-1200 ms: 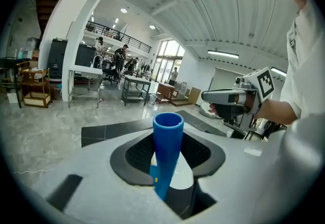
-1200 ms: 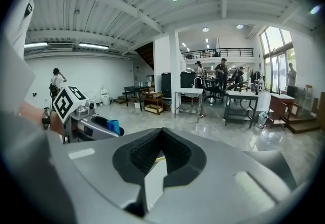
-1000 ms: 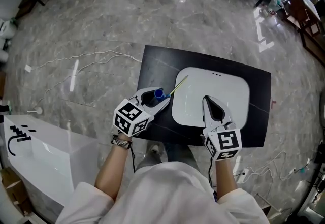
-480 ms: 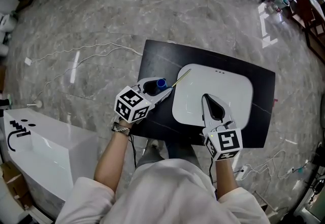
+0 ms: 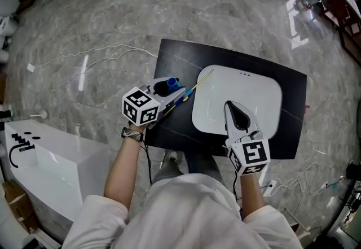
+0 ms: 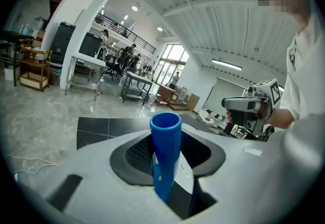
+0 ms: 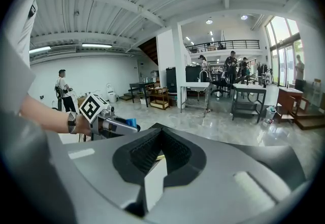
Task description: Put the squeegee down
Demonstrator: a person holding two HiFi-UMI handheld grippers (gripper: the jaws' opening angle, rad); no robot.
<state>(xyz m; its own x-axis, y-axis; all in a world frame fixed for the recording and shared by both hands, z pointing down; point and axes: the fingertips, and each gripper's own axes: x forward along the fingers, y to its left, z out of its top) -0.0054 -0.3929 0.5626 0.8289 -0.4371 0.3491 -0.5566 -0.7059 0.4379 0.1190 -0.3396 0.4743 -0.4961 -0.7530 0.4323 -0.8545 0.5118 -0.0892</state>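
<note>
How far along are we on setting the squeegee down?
Done: nothing yet. In hand: the squeegee is clamped by its blue handle in the left gripper, over the left edge of the black table, beside the white tray. I cannot tell whether it touches the table. The right gripper is shut and empty over the tray. Left: rest it on the table and open the jaws.

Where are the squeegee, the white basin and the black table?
squeegee (image 6: pixel 165 147): left gripper view, on its blue handle between the jaws.
white basin (image 5: pixel 260 95): head view, on its bare right part.
black table (image 5: pixel 176 61): head view, near its far left corner.
</note>
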